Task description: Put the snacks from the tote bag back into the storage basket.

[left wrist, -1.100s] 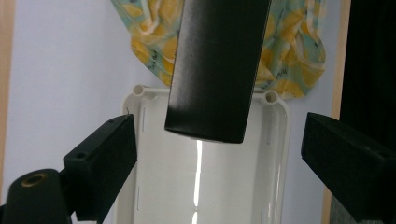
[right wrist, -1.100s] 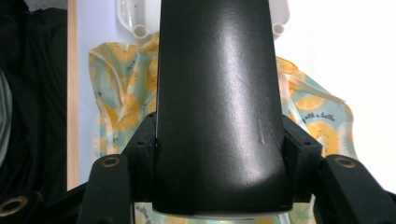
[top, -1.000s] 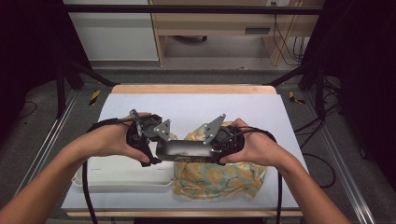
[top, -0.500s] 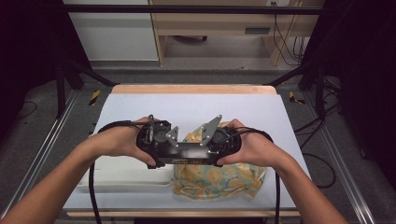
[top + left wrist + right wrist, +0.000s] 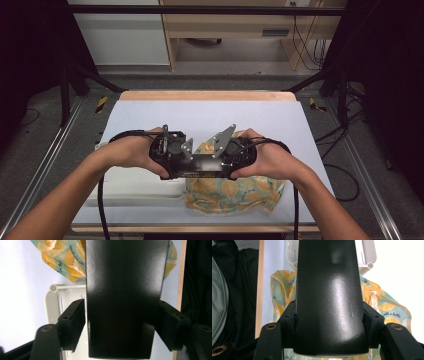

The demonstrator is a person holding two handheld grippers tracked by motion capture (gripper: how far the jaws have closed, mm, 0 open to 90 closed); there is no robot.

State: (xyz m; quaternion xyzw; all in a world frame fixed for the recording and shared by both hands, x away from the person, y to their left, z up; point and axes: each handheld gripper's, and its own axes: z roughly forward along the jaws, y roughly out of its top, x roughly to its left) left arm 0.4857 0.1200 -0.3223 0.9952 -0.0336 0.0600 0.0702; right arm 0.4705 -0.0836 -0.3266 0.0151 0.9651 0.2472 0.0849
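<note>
Together, both claws clamp black box [image 5: 202, 166] (closed).

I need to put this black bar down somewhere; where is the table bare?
Bare white table top runs along the far wooden edge, beyond both tools. The near side is crowded: the yellow lemon-print cloth lies under the flat black rectangular bar, and the white plastic tray sits at near left, against the cloth.

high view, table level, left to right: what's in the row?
White tray → left claw → black box clamped between both claws → right claw. The lemon-print cloth lies under the box and right hand, so its place in the order is unclear.
</note>
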